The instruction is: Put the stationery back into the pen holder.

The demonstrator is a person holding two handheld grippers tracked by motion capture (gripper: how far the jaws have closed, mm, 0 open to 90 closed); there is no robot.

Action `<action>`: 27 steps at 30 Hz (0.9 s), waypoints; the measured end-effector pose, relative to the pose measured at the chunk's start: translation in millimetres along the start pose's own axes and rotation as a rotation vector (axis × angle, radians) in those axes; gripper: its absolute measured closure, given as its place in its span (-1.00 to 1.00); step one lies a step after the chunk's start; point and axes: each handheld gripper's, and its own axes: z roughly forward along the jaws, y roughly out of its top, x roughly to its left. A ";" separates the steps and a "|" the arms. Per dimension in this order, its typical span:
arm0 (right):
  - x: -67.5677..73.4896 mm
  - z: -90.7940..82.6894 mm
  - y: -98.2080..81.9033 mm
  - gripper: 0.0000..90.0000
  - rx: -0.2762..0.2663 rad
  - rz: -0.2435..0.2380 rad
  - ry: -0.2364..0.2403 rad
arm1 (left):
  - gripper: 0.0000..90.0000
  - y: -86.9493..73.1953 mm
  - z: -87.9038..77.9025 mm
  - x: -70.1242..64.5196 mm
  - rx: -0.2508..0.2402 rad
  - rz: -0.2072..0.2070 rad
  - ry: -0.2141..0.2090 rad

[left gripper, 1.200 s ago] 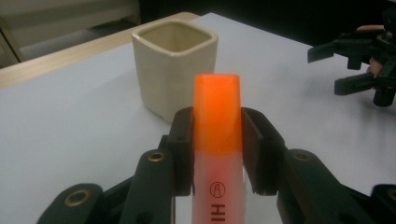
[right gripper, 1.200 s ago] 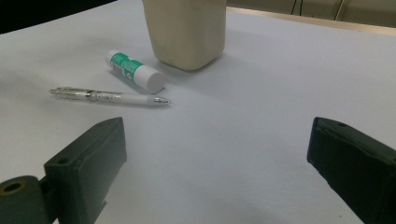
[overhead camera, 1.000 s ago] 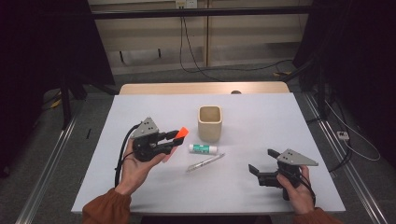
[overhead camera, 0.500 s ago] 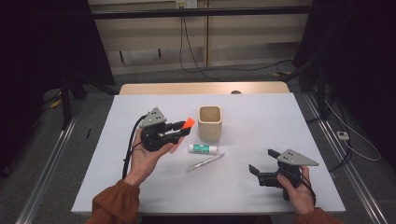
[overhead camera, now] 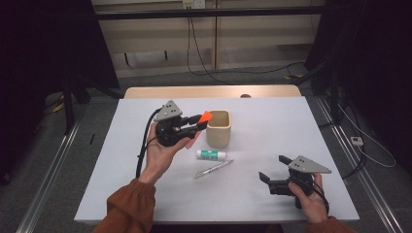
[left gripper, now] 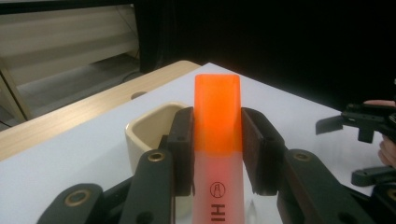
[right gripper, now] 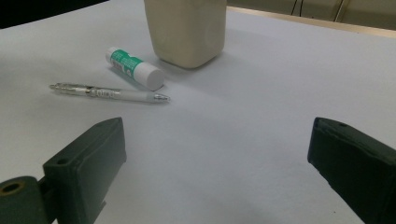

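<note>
Now the left gripper (overhead camera: pixel 198 127) is clamping an orange highlighter (left gripper: pixel 217 140) beside the beige cup (overhead camera: pixel 218 128); tilted, it is risking striking the rim. Nearby, the right gripper (overhead camera: pixel 272 171) is idling open.

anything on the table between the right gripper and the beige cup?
Yes. In the right gripper view, a clear pen and a green-and-white glue stick lie between the open right gripper and the beige cup.
</note>
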 end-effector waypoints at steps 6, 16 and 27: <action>-1.1 1.0 -0.3 -0.91 0.005 0.008 -0.002 | 0.49 5.3 13.3 3.4 -0.018 -0.022 -0.019; -1.1 -0.2 -0.9 -0.91 0.004 0.009 -0.002 | 0.49 16.0 30.0 11.9 -0.042 -0.026 0.003; -0.5 -0.1 -0.9 -0.91 0.006 0.007 0.004 | 0.49 31.1 61.6 6.3 -0.031 -0.006 0.013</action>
